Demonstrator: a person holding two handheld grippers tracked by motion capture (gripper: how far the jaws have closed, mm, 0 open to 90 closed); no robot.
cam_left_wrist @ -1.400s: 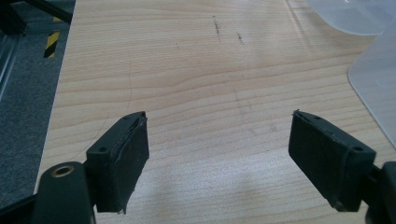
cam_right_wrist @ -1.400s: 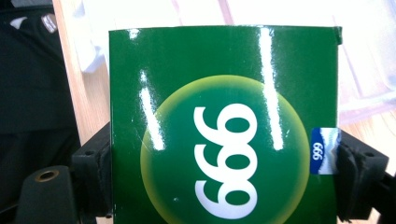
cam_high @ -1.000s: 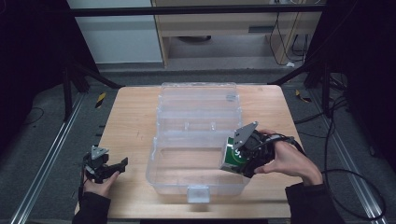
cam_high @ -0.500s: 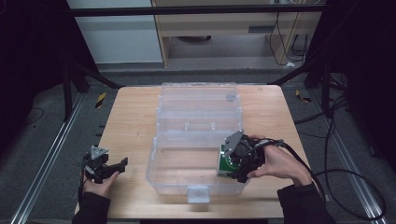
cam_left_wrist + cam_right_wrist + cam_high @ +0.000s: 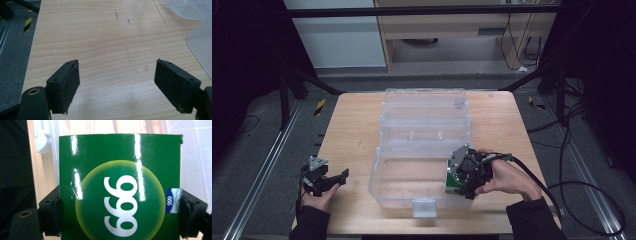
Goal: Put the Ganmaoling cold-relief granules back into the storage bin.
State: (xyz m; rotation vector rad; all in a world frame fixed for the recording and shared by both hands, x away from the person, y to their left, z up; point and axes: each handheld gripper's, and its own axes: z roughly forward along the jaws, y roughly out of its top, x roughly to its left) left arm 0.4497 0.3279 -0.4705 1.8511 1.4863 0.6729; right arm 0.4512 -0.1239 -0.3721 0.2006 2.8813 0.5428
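Nearest the person, the right gripper (image 5: 458,181) is clamped on a green box (image 5: 120,187) printed 999, jaws pressing its two sides — the box sits low at the right end of the open clear plastic case (image 5: 407,187), apparently just inside its near tray. Setting down looks nearly done; release and withdrawal remain. The left gripper (image 5: 116,82) rests with jaws wide and empty over the wooden table (image 5: 352,130) — the case's lid (image 5: 424,107) lies flipped back beyond

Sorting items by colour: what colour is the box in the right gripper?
Glossy green box, yellow-green circle, white "999"; clearest in the right gripper view.
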